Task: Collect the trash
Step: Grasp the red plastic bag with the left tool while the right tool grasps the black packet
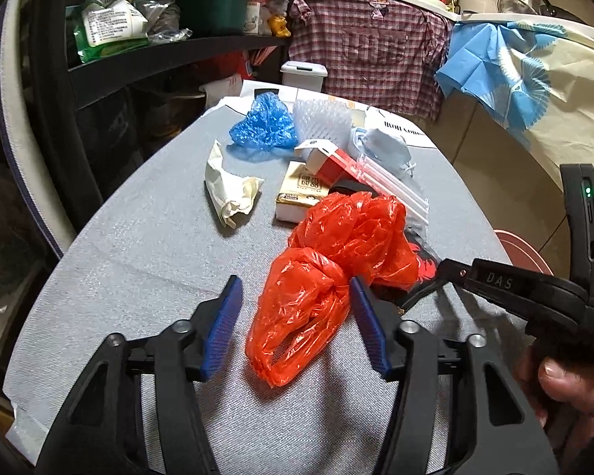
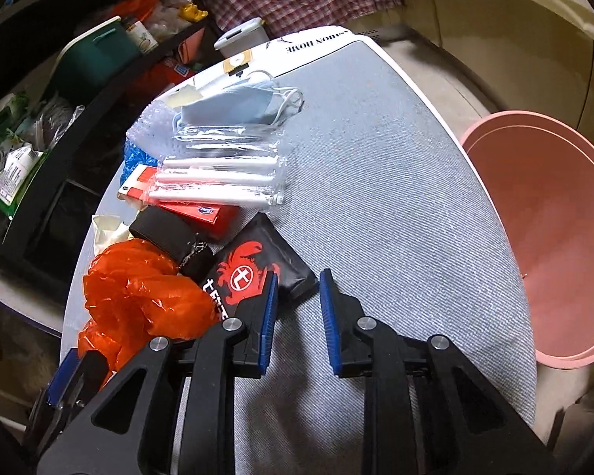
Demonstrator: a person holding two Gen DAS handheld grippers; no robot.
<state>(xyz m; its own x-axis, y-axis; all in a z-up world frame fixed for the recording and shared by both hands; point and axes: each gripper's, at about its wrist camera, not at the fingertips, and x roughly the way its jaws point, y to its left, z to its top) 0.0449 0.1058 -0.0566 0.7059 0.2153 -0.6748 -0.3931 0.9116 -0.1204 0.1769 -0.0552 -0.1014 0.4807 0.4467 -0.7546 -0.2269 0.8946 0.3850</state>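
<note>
Trash is spread over a grey cloth-covered table [image 1: 146, 261], and each kind can be counted: one orange plastic bag [image 1: 324, 277], one blue plastic bag [image 1: 263, 124], one crumpled white wrapper [image 1: 229, 190], one sheet of bubble wrap [image 1: 320, 116], one pale blue face mask [image 2: 233, 109], one red and white carton [image 2: 194, 208], one clear packet of white tubes [image 2: 217, 182] in which three tubes can be made out, one small box with printed labels [image 1: 301, 194], one black keyring pouch [image 2: 170, 233] and one black packet with a red crab print [image 2: 257, 263]. The left gripper [image 1: 297, 328] is held wide open at the near end of the orange plastic bag, which lies between its two blue pads; the right-hand pad is seen against the bag's knotted neck, though contact cannot be confirmed. The right gripper [image 2: 295, 316] is also spread apart and grips nothing; its left finger lies over the near edge of the crab-print packet, while bare cloth is seen between the pads. One pink bin [image 2: 542, 237] is seen beside the table's right edge, and one white lidded container [image 1: 303, 75] beyond the far end
</note>
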